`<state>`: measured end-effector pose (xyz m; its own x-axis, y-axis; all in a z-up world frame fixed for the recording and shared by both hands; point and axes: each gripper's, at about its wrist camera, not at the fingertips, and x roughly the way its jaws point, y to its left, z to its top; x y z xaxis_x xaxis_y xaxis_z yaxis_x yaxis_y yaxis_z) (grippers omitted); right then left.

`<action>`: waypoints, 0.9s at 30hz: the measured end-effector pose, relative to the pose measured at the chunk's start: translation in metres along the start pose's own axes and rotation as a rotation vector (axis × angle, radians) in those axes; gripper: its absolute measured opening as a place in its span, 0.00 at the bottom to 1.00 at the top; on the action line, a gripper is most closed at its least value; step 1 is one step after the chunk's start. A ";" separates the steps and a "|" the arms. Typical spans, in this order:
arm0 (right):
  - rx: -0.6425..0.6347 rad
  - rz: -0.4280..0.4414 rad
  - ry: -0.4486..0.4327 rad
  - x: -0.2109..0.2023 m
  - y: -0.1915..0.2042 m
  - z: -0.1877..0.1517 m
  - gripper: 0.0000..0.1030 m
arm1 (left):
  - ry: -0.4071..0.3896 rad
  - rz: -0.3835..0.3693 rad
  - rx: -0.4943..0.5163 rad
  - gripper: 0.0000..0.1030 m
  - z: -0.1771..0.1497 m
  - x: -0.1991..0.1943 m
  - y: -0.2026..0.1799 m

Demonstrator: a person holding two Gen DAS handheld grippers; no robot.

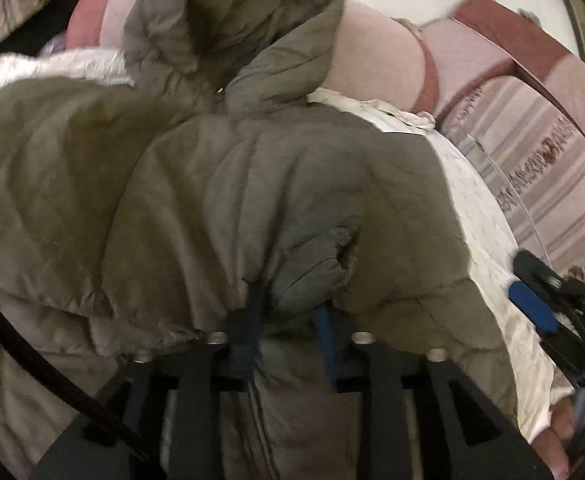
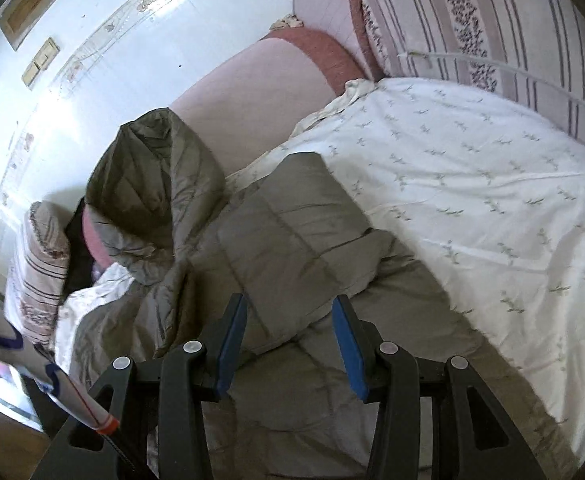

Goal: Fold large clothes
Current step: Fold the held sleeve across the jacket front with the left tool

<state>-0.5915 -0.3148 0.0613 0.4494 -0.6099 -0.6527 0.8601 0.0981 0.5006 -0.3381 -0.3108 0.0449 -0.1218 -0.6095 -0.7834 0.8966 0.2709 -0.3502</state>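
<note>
White floral bedsheet [image 2: 472, 184] covered the bed. Nearest, the left gripper [image 1: 292, 312] had a fold of the olive puffer jacket [image 1: 172, 200] between its partly parted fingers; the right gripper [image 2: 288, 340] hovered open and empty above it. Farther off, the hood [image 2: 148, 176] leaned against pink cushions [image 2: 252, 92]. Slick padding could slip free, undoing the fold.
</note>
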 end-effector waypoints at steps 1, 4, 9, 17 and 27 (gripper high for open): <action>0.005 0.020 0.009 0.002 0.001 -0.001 0.47 | -0.006 -0.025 0.000 0.49 0.000 -0.011 -0.003; 0.033 0.087 0.053 0.011 0.004 -0.005 0.47 | -0.072 -0.043 0.036 0.52 0.003 -0.057 -0.013; 0.076 0.219 0.148 0.035 0.013 -0.016 0.47 | -0.140 -0.038 -0.053 0.52 0.023 -0.143 0.004; 0.105 0.272 0.243 0.077 0.025 -0.036 0.49 | -0.256 0.055 -0.350 0.53 0.044 -0.292 0.051; 0.006 0.279 0.191 0.071 0.047 -0.038 0.18 | -0.446 0.139 -0.164 0.78 0.031 -0.413 -0.018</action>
<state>-0.5099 -0.3239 0.0170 0.7049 -0.4017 -0.5846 0.6964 0.2352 0.6781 -0.2902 -0.0868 0.3910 0.2204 -0.8093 -0.5445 0.8083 0.4640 -0.3624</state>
